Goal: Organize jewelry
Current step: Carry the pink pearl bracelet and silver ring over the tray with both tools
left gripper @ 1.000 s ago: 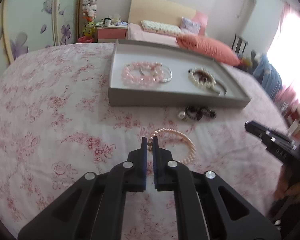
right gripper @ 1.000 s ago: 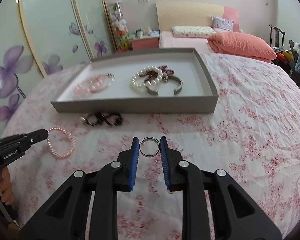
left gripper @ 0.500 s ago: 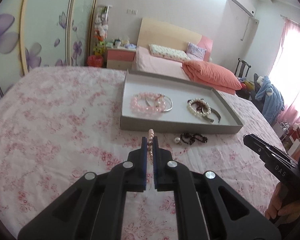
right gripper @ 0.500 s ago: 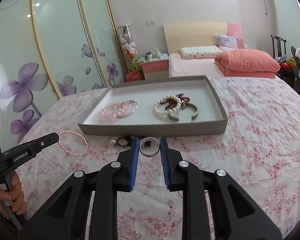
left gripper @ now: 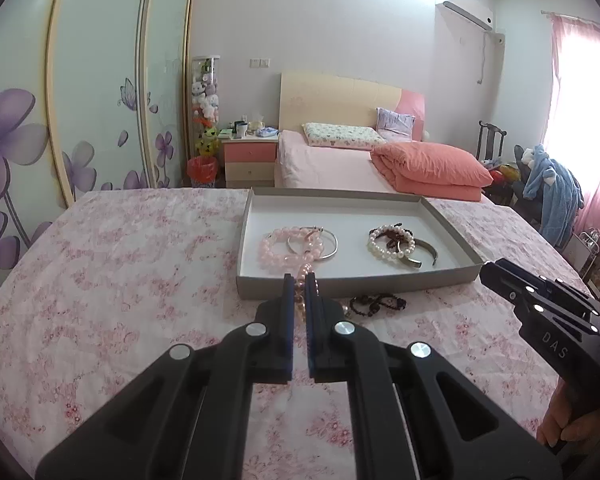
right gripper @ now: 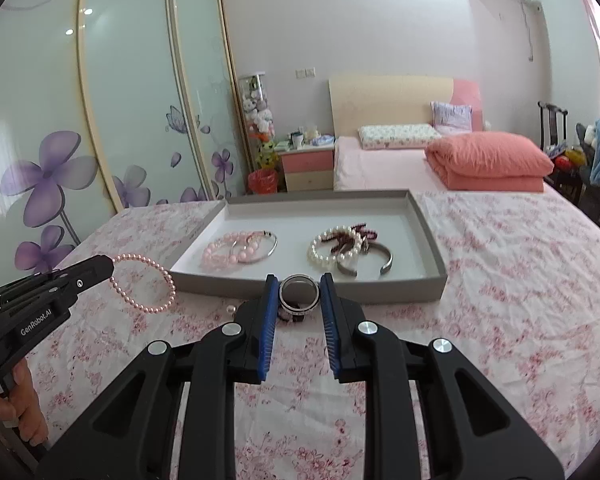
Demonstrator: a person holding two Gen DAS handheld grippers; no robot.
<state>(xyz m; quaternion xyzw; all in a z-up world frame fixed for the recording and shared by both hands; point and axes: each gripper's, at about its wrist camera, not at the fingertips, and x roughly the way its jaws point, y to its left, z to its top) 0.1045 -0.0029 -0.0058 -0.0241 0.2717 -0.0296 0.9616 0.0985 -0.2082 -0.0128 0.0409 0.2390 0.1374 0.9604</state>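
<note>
Standing beside the flowered bedspread, I can see both tools are loaded and aimed at the grey tray. The left gripper has its jaws pressed nearly together on a pink pearl bracelet, nipping one short stretch of the strand; from the other side the loop hangs free in the air, short of the tray's near-left corner. The right gripper has its jaws spread only as wide as a silver ring-shaped bangle, pinching it across its width just in front of the tray's near wall.

Inside the tray lie a pink bead bracelet with a thin silver hoop towards the left end, and a white pearl bracelet with a dark beaded piece and a metal cuff towards the right. A dark bead bracelet and a loose pearl earring sit on the cloth just outside the tray's near wall.

The pearl strand looks light and limp, so I'd guess it swings and sags from that single hold; gripping between beads, not on a bead's crown, should keep it from rolling out. The bangle seems stiff, smooth and slippery, so a squeeze across its widest line, kept gentle, seems safest. Neither looks heavy, though the strand's thread could be delicate.
</note>
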